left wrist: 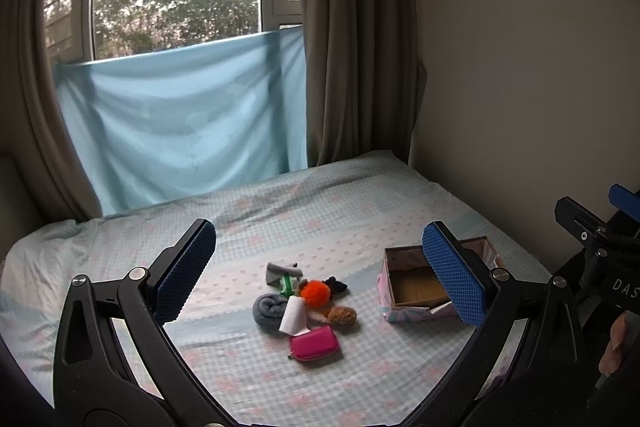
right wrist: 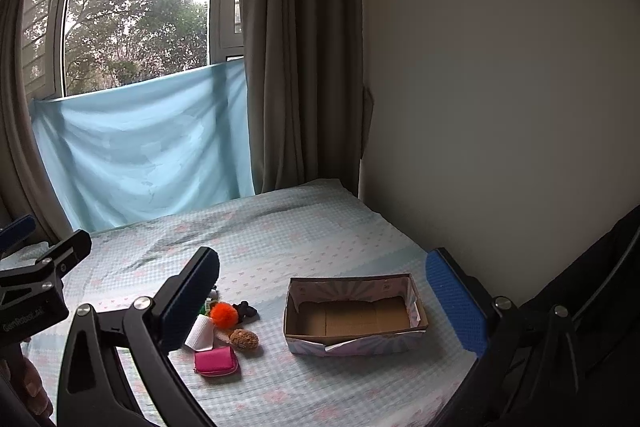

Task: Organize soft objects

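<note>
Ahead, both grippers, left (left wrist: pixel 320 275) and right (right wrist: pixel 324 291), are held wide above the bed (left wrist: pixel 280 219); a pile (left wrist: pixel 306 301) of soft things is seen between the left fingers, just beside an open box (right wrist: pixel 352 319)

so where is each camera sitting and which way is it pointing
Left wrist: rides the left claw, facing along the bed toward the window; its open fingers frame the pile with the orange pom-pom; the right claw's edge shows at right.
Right wrist: rides the right claw, same heading, further right; its open fingers frame the empty box; the left claw and a hand show at left.
Both share the pom-pom, pink pouch, box and blue cloth.
</note>
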The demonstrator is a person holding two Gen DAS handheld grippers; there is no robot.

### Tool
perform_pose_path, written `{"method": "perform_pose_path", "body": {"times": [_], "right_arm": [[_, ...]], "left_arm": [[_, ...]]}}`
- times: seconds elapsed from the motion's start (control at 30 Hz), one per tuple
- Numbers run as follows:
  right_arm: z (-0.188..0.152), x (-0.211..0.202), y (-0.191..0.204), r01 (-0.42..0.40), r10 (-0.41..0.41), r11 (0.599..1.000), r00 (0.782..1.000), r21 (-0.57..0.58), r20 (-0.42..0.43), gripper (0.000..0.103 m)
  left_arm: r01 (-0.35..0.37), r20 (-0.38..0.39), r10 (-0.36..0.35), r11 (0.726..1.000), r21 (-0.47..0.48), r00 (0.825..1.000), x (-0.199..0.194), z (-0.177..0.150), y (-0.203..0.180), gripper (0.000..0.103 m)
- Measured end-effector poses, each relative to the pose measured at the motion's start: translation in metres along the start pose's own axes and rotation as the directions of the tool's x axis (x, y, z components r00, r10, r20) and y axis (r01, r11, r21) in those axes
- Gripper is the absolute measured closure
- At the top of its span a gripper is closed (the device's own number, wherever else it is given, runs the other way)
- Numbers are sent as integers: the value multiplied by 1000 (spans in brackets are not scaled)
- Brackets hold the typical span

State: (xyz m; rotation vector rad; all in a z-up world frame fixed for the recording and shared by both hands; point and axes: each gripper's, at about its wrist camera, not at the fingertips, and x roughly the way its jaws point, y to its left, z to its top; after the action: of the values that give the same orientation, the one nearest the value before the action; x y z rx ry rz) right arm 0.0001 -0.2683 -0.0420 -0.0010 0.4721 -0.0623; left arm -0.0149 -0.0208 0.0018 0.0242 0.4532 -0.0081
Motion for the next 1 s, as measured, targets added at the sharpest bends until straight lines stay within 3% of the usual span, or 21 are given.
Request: {"method": "perform_pose_path", "body": {"times": [1.0], "right_arm": [[3,6,-2,-5,6,1000,1000,21,-20,0]], "left_arm": [[1,-29,-1,1000,-14,1000,14,3,6,0]]}}
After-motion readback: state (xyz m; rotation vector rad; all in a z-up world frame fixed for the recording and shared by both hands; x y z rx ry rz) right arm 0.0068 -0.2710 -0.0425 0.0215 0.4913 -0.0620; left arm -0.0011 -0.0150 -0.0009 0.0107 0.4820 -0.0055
